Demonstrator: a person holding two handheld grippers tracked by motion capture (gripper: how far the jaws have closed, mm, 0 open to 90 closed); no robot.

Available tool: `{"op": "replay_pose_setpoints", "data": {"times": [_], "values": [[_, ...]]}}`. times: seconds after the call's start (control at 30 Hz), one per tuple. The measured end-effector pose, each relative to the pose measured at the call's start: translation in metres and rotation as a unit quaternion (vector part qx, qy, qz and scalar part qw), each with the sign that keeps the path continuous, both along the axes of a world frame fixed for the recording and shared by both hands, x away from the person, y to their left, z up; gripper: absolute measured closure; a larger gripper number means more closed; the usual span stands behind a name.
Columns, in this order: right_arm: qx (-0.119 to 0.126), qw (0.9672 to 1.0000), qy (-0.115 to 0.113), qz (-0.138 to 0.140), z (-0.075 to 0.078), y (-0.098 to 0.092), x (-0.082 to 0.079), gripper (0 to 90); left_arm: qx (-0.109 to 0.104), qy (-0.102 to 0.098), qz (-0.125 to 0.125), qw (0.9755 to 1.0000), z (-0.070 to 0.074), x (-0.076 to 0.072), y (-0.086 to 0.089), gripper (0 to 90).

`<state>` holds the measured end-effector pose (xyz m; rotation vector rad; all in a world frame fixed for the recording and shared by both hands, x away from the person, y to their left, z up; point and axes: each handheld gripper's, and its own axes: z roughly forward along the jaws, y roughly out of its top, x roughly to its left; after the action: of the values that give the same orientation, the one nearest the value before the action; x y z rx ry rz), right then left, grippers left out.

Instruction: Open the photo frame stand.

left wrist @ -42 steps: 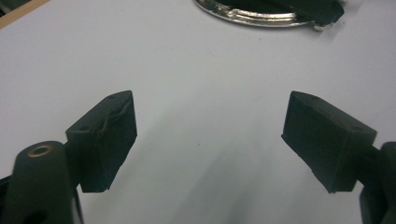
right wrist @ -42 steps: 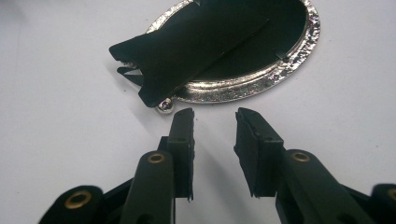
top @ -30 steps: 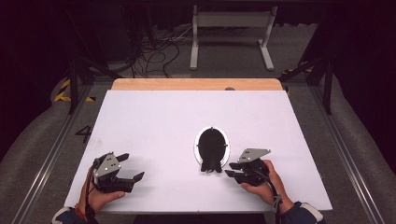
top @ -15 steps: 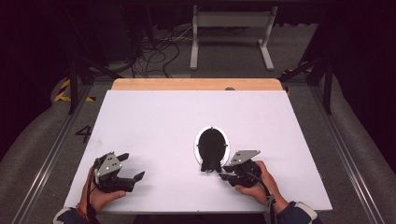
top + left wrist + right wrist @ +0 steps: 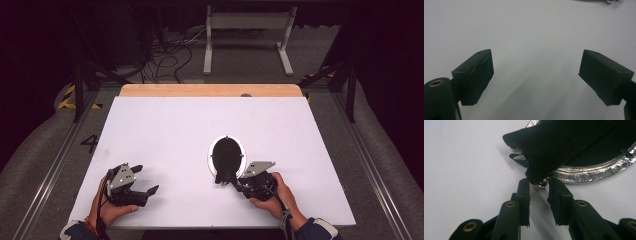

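Closing on the stand's (image 5: 564, 145) small ball foot (image 5: 542, 183) at frame centre, R gripper (image 5: 539, 188) hadn't pinched it yet; L gripper (image 5: 536, 72) sat open, lower left; next: squeeze & lift.

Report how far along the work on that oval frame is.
Done: the oval silver-rimmed frame lies face down on the white table, and the right gripper has reached its black easel stand.

In hand: its jaws have just been closing around the small metal ball at the stand's tip, pads apparently not yet pressing.

Left: gripping and moving the stand. The left gripper rests open.
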<state>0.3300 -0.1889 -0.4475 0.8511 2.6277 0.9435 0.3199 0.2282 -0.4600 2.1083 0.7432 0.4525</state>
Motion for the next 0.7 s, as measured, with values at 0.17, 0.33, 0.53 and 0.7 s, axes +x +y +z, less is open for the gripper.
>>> {"op": "replay_pose_setpoints", "data": {"times": [0.17, 0.33, 0.53, 0.7], "values": [[-0.001, 1.0000, -0.001, -0.004, 0.0001, 0.0023, -0.0003, 73.0, -0.002, -0.002, 0.001, 1.0000, 0.0011, 0.0000, 0.0006, 12.7], [0.000, 1.0000, -0.006, -0.008, 0.0003, 0.0027, -0.0016, 74.1, -0.001, -0.002, 0.004, 1.0000, 0.0011, -0.0003, 0.0001, 11.7], [0.014, 0.9998, -0.010, -0.013, 0.0021, 0.0014, -0.0030, 73.8, -0.005, -0.002, 0.008, 0.9999, 0.0016, -0.0005, 0.0022, 11.5], [0.023, 0.9994, -0.018, -0.016, 0.0032, 0.0008, -0.0037, 73.7, -0.005, -0.002, 0.006, 1.0000, 0.0013, -0.0004, 0.0013, 11.6]]}}
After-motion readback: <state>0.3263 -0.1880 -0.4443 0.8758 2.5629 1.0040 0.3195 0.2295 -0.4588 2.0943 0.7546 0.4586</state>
